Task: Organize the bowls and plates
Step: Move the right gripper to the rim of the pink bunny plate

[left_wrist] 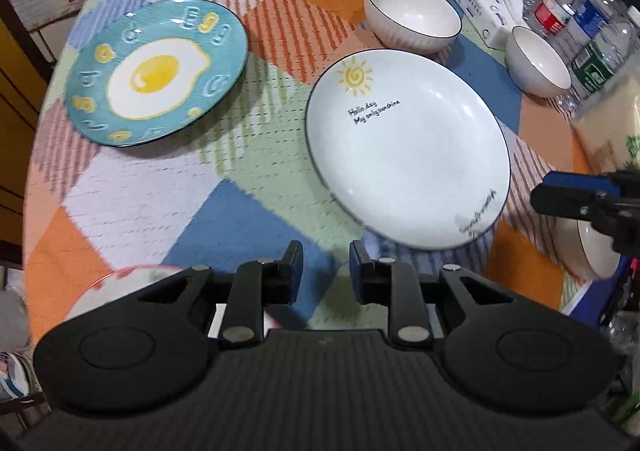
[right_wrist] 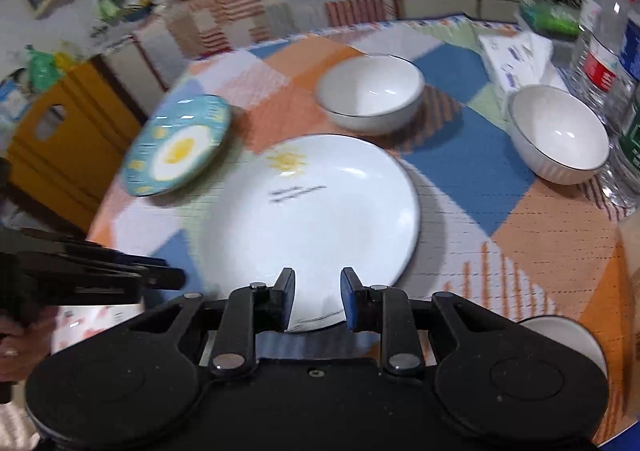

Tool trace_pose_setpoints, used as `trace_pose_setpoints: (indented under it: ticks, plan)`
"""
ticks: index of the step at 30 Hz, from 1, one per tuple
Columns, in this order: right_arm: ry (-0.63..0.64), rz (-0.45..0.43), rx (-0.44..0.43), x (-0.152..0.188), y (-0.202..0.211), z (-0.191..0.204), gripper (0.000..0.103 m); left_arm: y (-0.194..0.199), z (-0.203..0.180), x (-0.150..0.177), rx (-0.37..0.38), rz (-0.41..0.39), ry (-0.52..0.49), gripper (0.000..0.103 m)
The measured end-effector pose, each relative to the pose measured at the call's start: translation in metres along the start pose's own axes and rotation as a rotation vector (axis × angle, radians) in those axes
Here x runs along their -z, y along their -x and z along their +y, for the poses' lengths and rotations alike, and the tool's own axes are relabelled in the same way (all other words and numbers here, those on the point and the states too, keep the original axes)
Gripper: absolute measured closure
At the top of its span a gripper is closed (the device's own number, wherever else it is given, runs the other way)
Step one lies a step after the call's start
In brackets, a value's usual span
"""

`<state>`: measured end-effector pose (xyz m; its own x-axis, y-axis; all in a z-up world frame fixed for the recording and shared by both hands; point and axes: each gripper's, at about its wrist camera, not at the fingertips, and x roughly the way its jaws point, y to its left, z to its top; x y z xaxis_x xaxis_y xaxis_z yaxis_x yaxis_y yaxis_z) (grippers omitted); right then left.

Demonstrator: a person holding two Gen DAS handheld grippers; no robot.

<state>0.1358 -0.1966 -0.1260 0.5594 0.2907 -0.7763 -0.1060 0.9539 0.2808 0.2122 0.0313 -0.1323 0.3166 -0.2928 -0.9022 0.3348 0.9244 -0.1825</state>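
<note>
1. Landmark: white sun-motif plate (left_wrist: 408,147) on the patchwork tablecloth (left_wrist: 160,195).
2. Left gripper (left_wrist: 326,271): fingers apart, nothing between them, hovering over cloth just near-left of the plate's rim.
3. Right gripper (right_wrist: 318,299): fingers apart, empty, at the plate's near rim; contact cannot be told.
4. Teal fried-egg plate (left_wrist: 156,71) lies left of the landmark, apart from it.
5. One white bowl (left_wrist: 412,15) sits just behind the landmark; a second white bowl (left_wrist: 536,61) sits behind-right, beside water bottles (left_wrist: 580,19).
</note>
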Motion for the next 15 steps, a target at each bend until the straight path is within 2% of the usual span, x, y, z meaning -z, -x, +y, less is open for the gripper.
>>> trace_pose_setpoints:
  ticks: [3, 5, 7, 12, 15]
  plan:
    - [0.052, -0.016, -0.028, 0.006, 0.015, 0.018, 0.071, 0.019, 0.002, 0.010, -0.031, -0.014, -0.040, 0.078]
    - [0.079, -0.020, -0.051, 0.010, 0.024, 0.027, 0.067, 0.030, 0.002, 0.016, -0.085, -0.028, -0.090, 0.077]
    - [0.105, 0.003, -0.102, 0.014, 0.032, 0.038, 0.059, 0.042, 0.004, 0.023, -0.114, -0.037, -0.134, 0.073]
    - [0.197, 0.044, -0.194, 0.025, 0.045, 0.070, 0.047, 0.072, 0.017, 0.040, -0.125, -0.018, -0.175, 0.063]
    - [0.257, 0.058, -0.236, 0.032, 0.049, 0.088, 0.047, 0.088, 0.034, 0.058, -0.120, -0.009, -0.177, 0.056]
